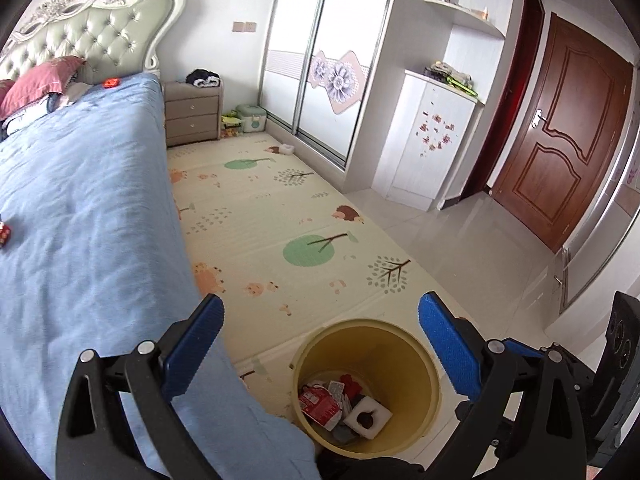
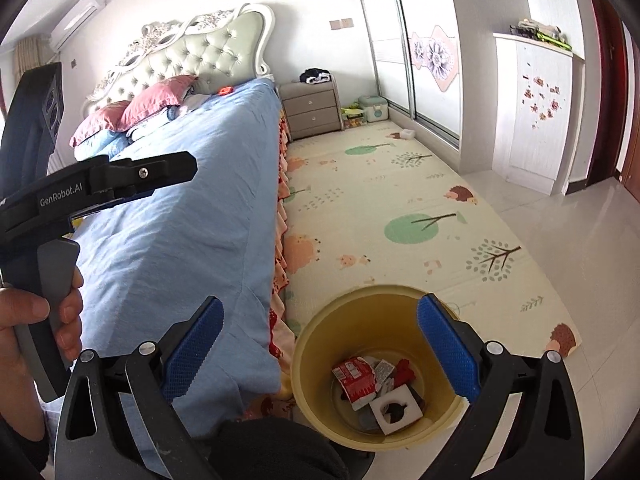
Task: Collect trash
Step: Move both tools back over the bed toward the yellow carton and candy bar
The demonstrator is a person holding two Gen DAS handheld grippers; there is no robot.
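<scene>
A yellow bin [image 1: 420,376] [image 2: 312,364] stands on the floor beside the bed. It holds red wrappers [image 1: 318,402] [image 2: 356,380] and a white foam piece [image 1: 368,416] [image 2: 396,410]. My left gripper [image 1: 320,320] is open and empty, above the bin and the bed edge. My right gripper [image 2: 320,320] is open and empty, above the bin. A small red item [image 1: 111,82] [image 2: 226,90] lies on the blue bedspread near the pillows. Another red item [image 1: 4,234] lies at the left edge of the bed. A white piece [image 1: 286,149] [image 2: 408,133] lies on the play mat by the wardrobe.
The bed with a blue cover [image 1: 80,200] [image 2: 192,208] fills the left. A patterned play mat [image 1: 280,208] [image 2: 380,200] covers the floor. A nightstand [image 1: 192,114], a wardrobe [image 1: 320,60] and a brown door [image 1: 568,132] stand beyond. The left gripper's body [image 2: 100,184] shows in the right wrist view.
</scene>
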